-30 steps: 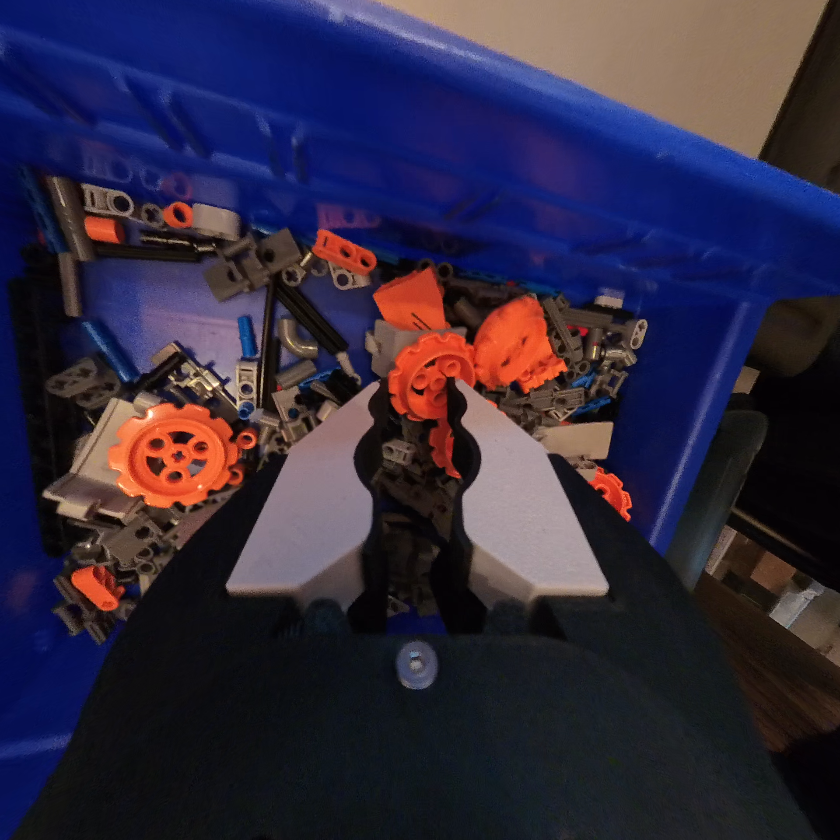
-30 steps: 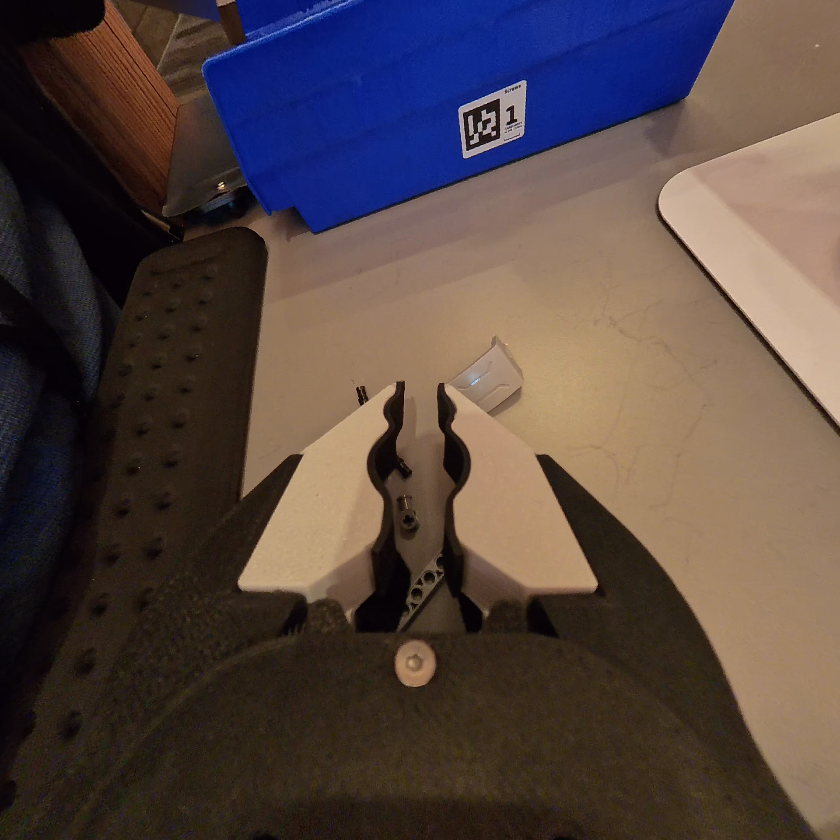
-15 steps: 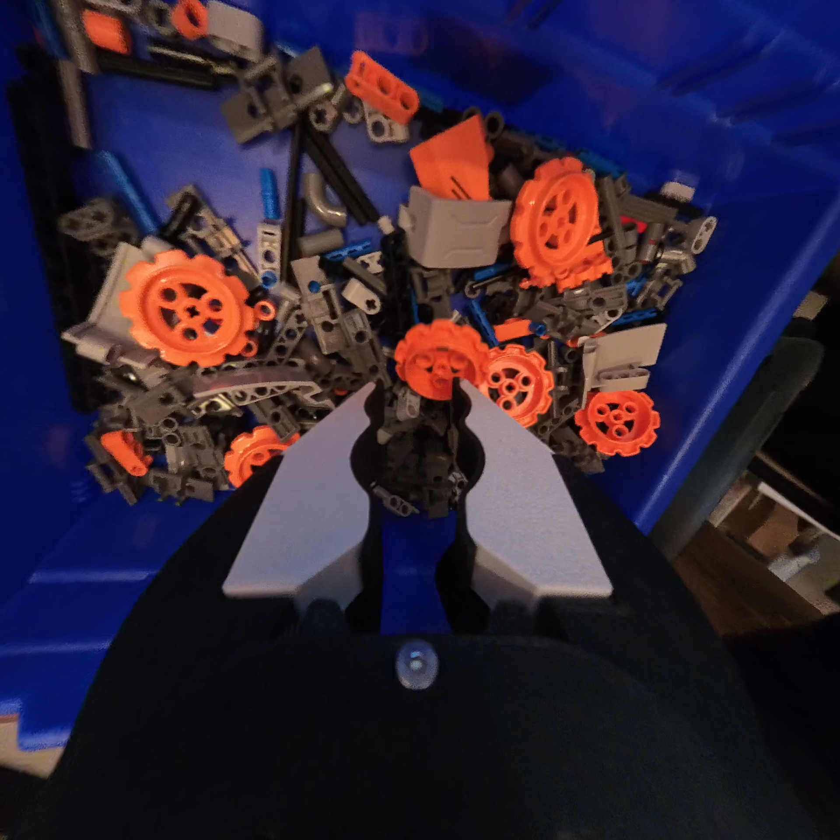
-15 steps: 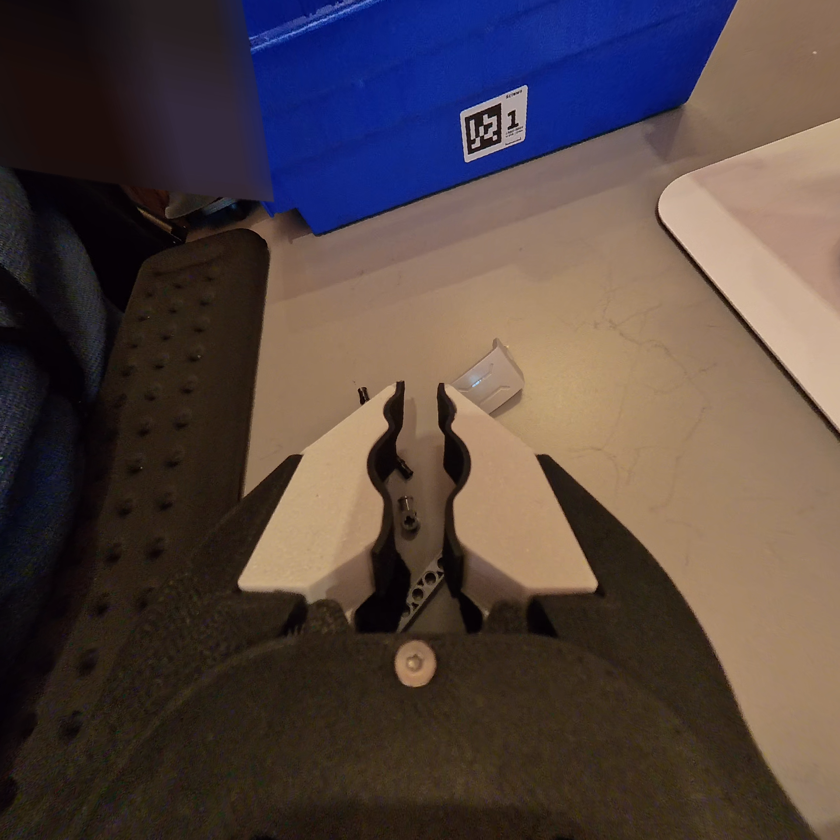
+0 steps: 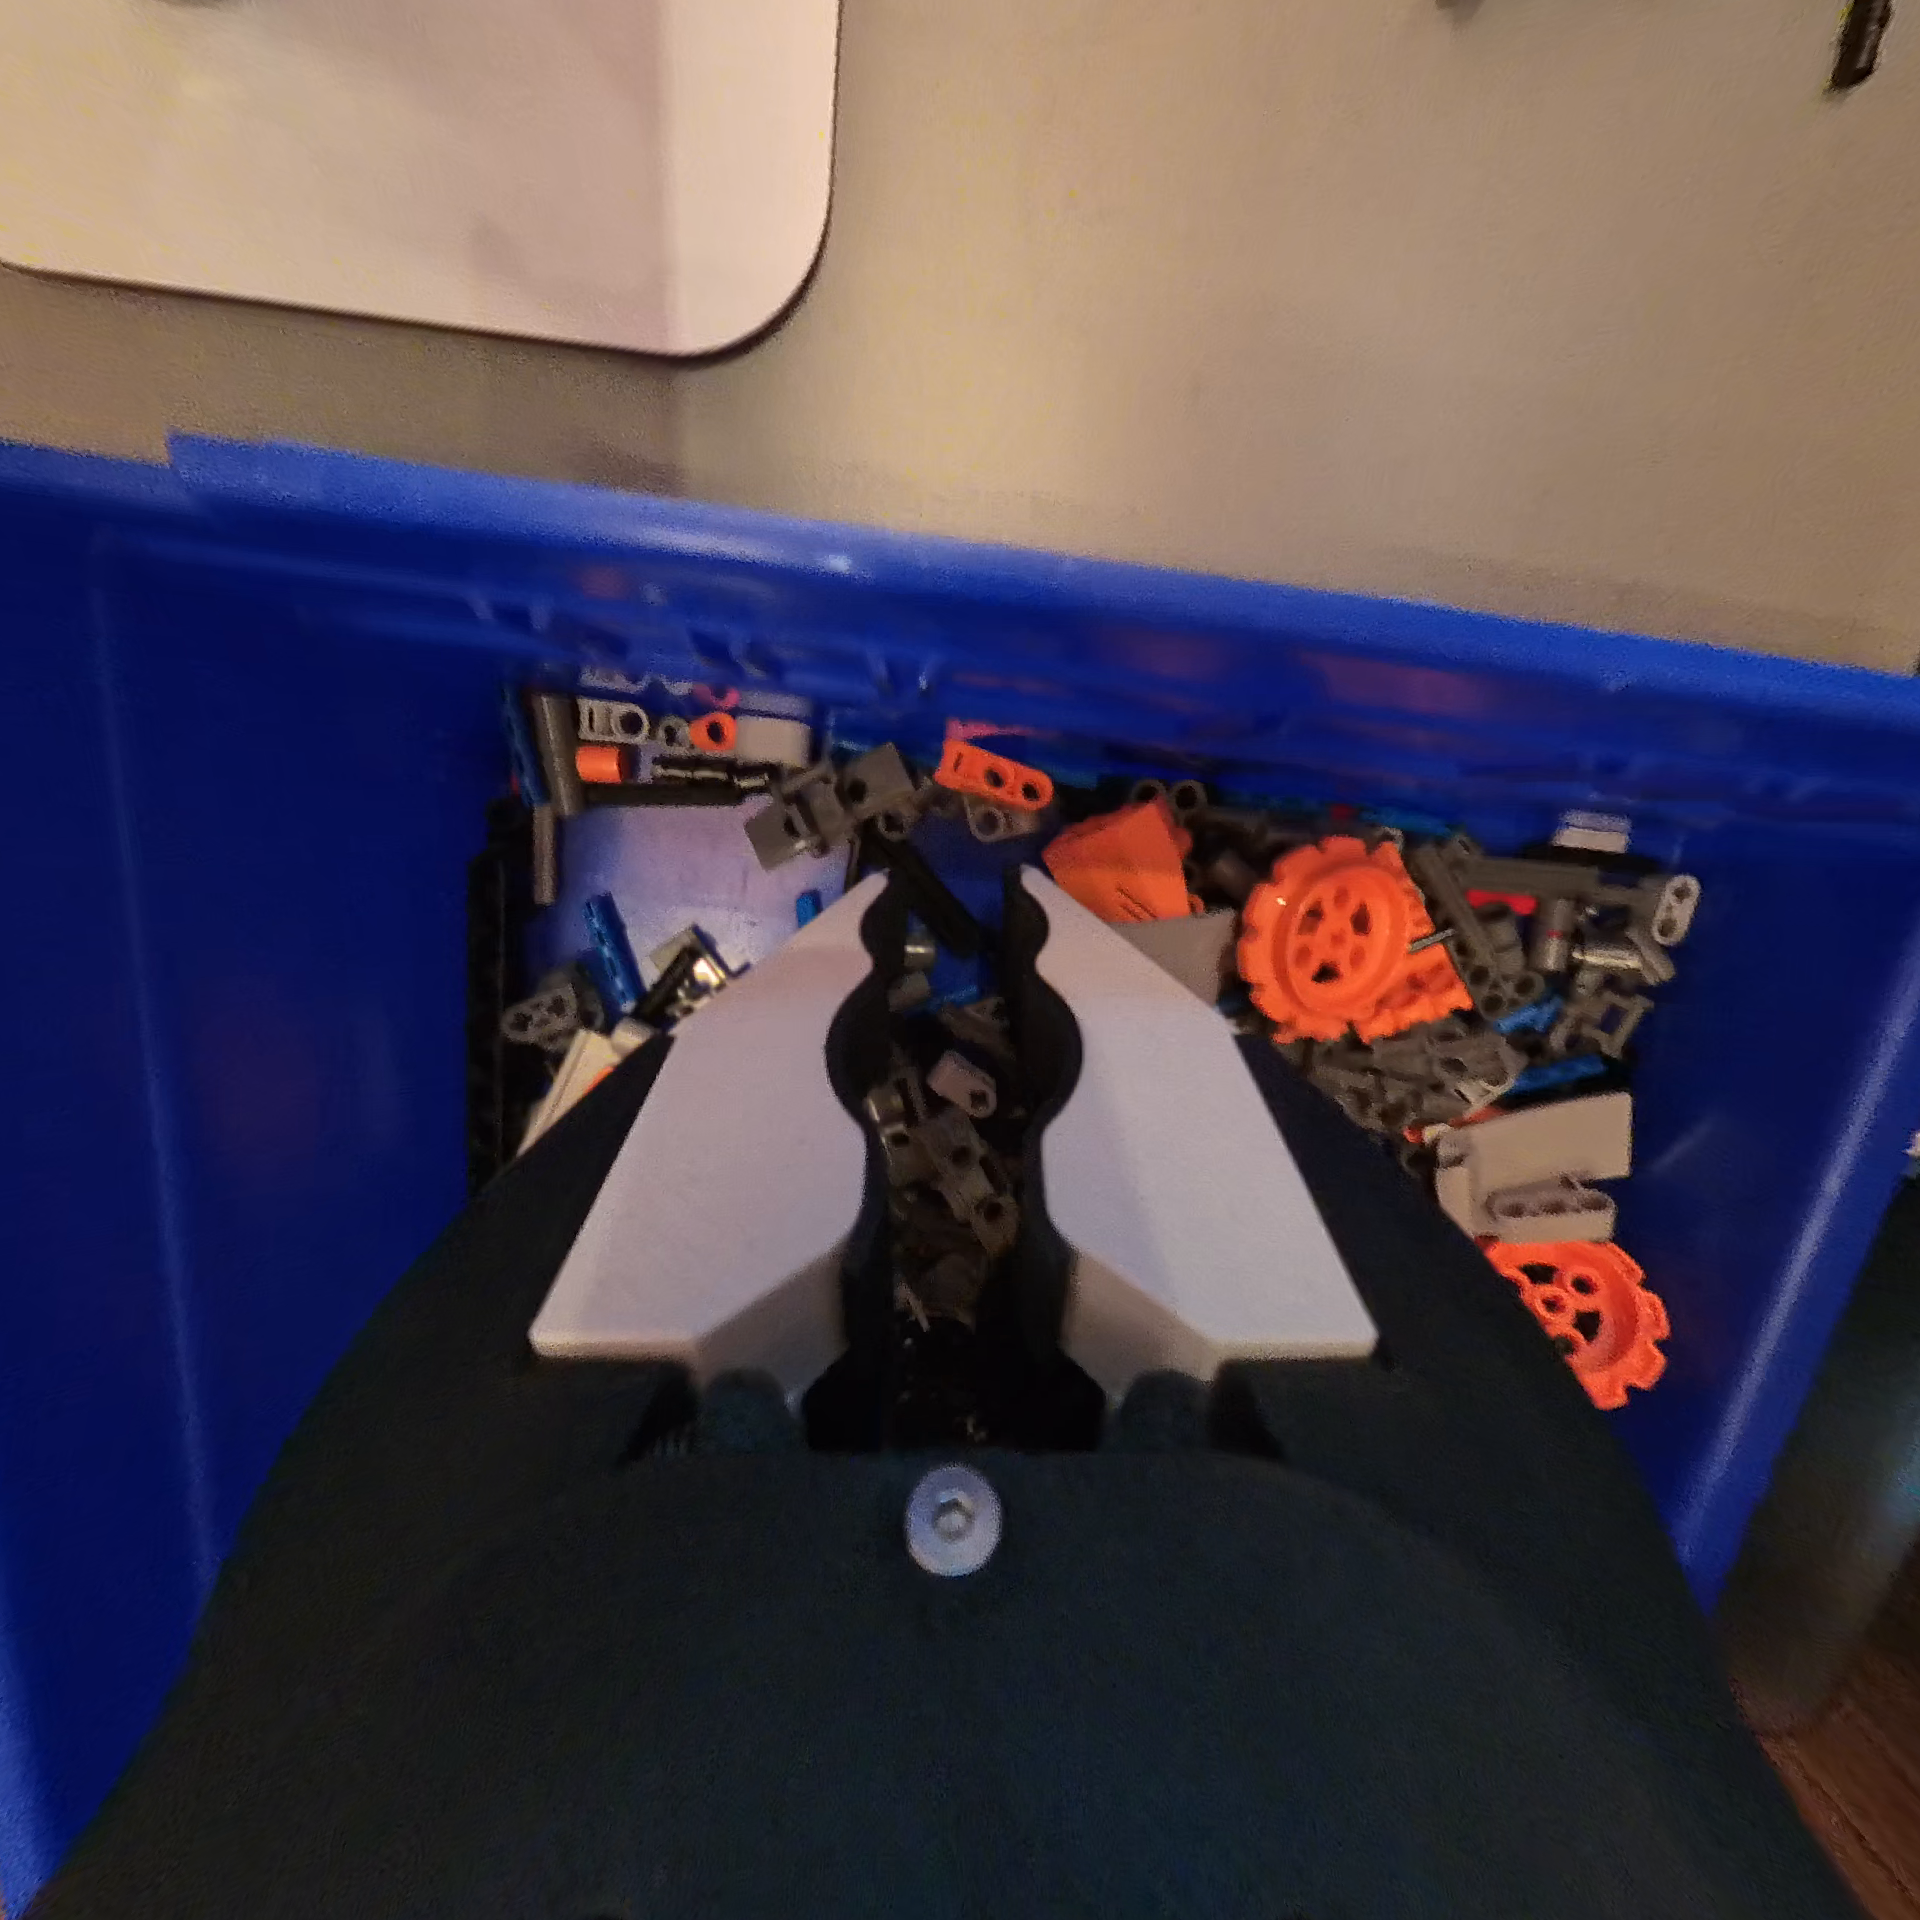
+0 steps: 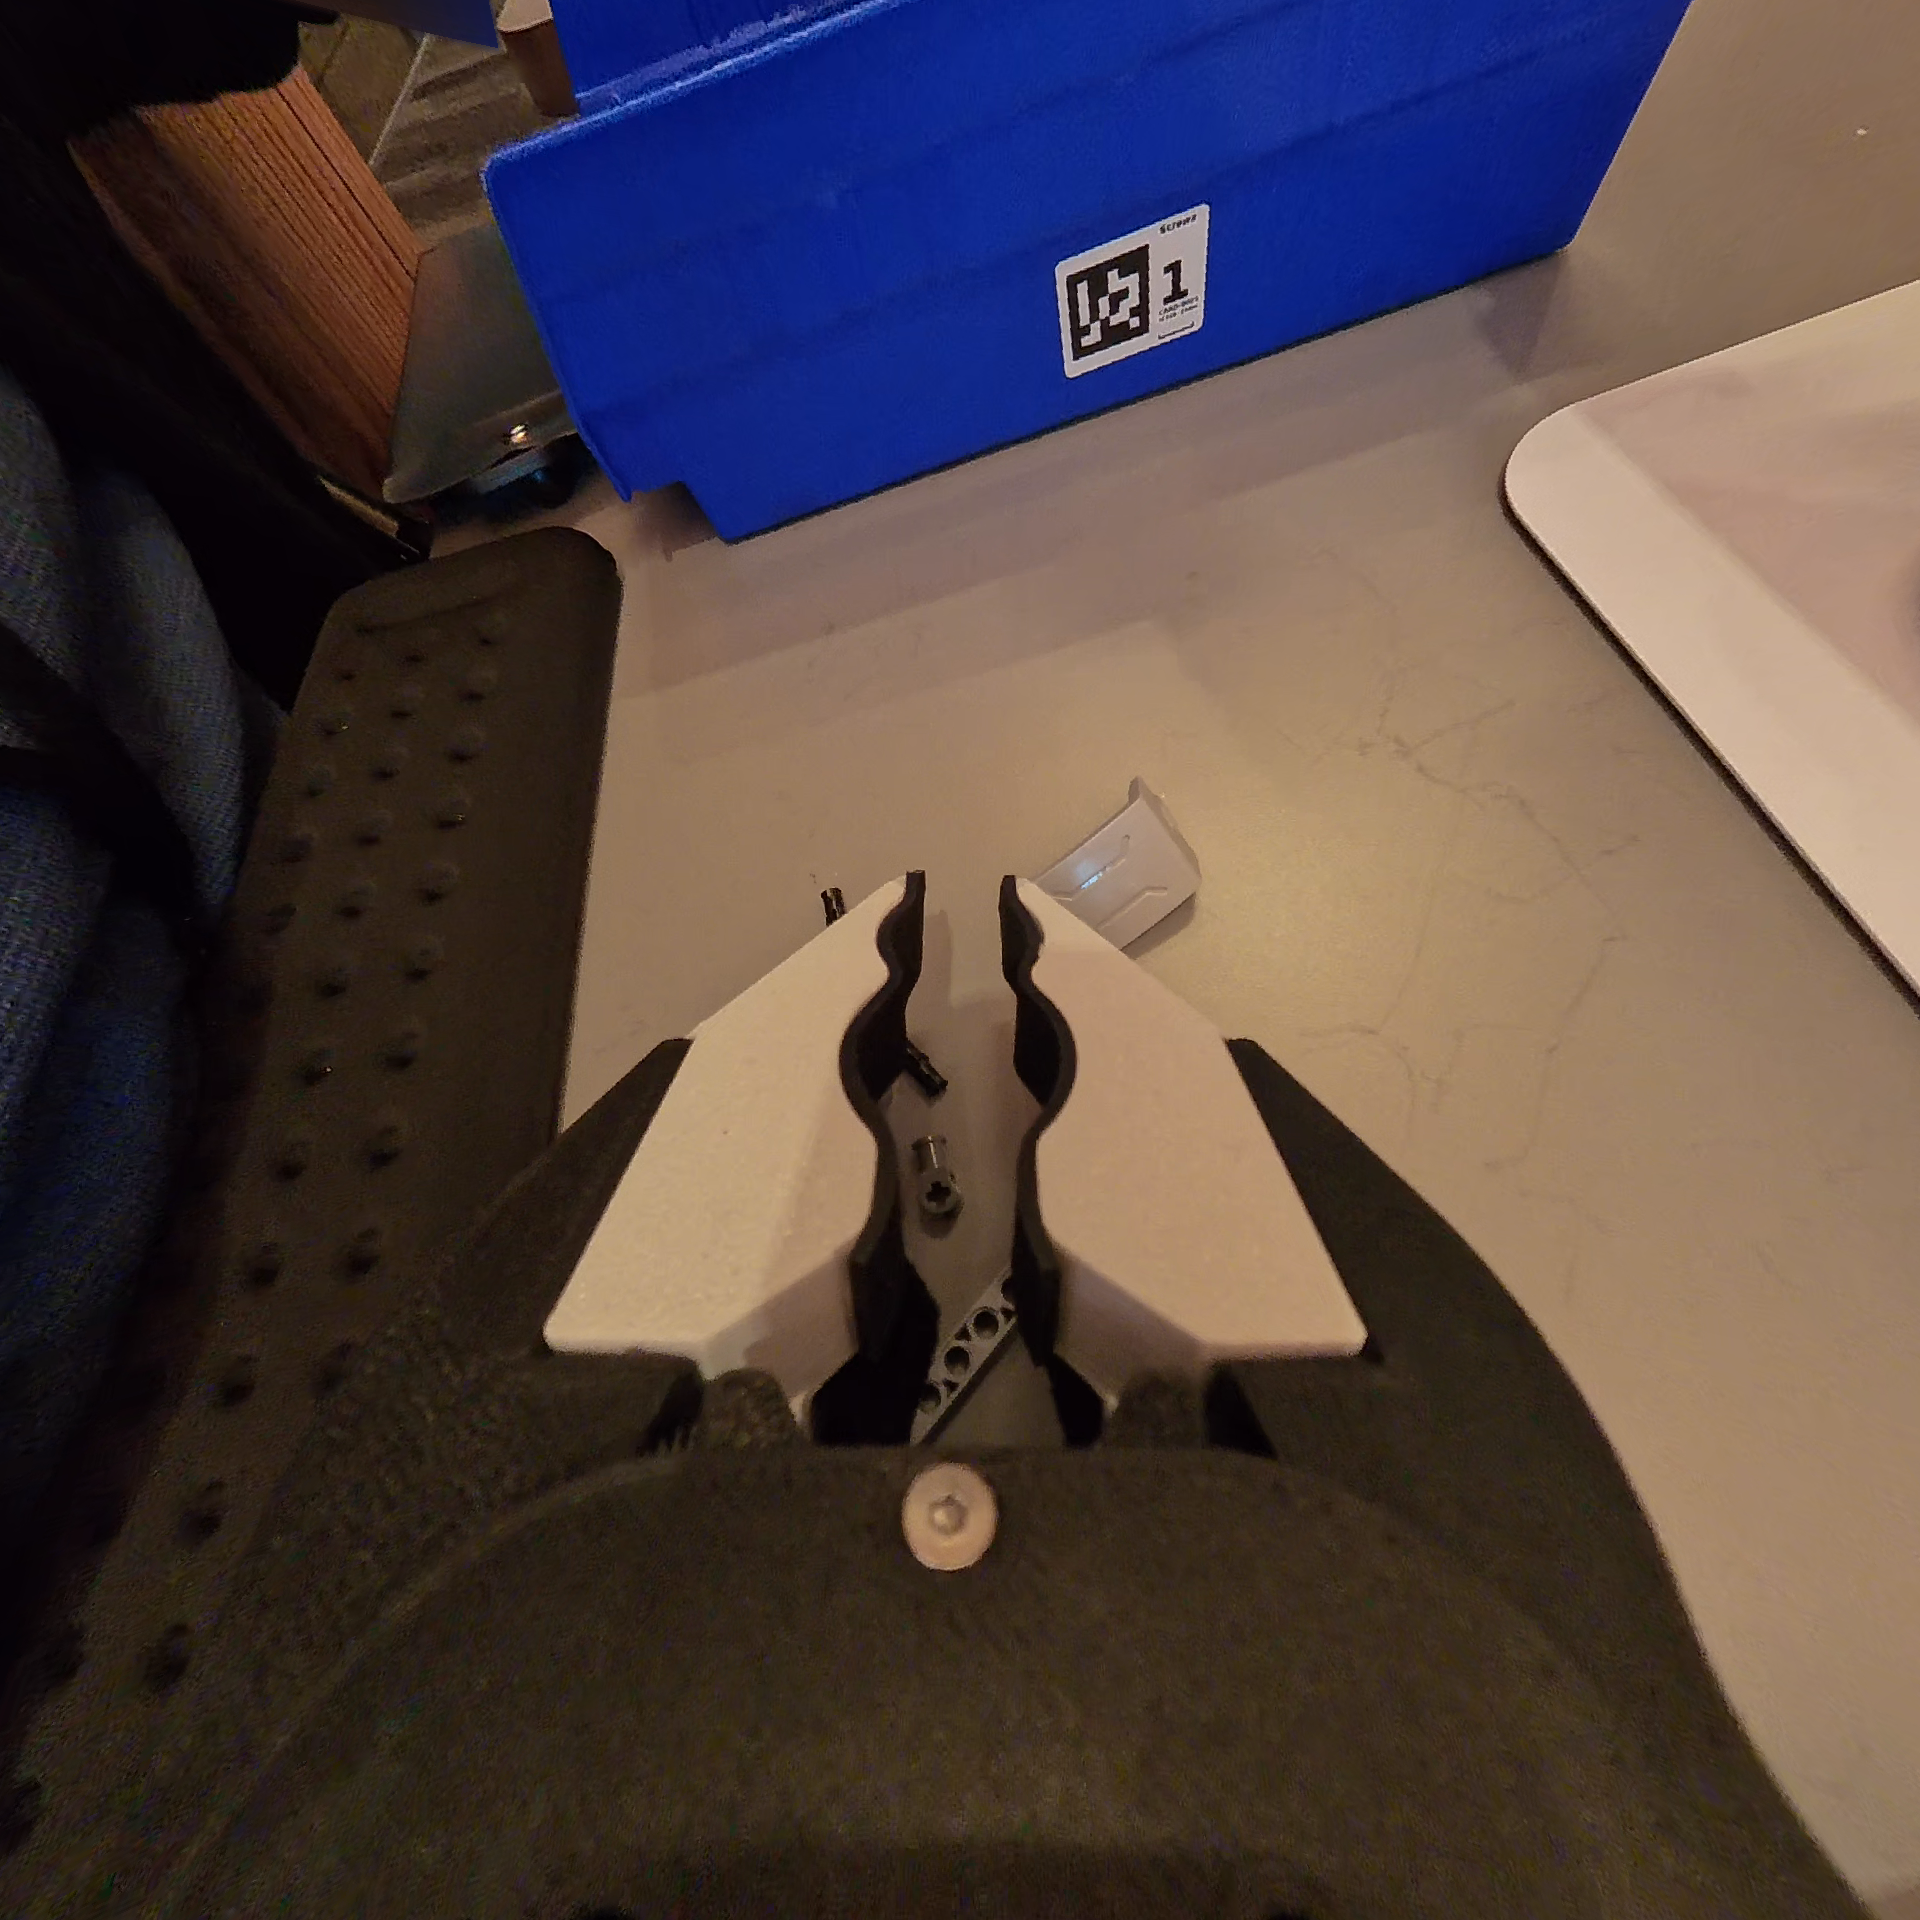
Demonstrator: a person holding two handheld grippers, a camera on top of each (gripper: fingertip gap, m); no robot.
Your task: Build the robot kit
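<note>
Left gripper [image 5: 954,894] over bin [image 5: 260,935] parts; right gripper [image 6: 956,894] over tabletop [image 6: 1403,1039].

Grey marbled tabletop [image 6: 1351,675] in dim warm light, ribbed wooden furniture [image 6: 270,260] at far left, wood floor [image 5: 1860,1766] below.

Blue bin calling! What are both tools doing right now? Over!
Left tool open over blue bin, holding nothing. Right tool open above table, small grey connector between fingers, untouched. Grey curved panel just ahead.

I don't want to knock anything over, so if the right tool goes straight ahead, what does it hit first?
Probably nothing close: the right tool points along bare tabletop. The grey curved piece sits just right of that line. Farther on stands the blue bin, though depth is unclear.
</note>
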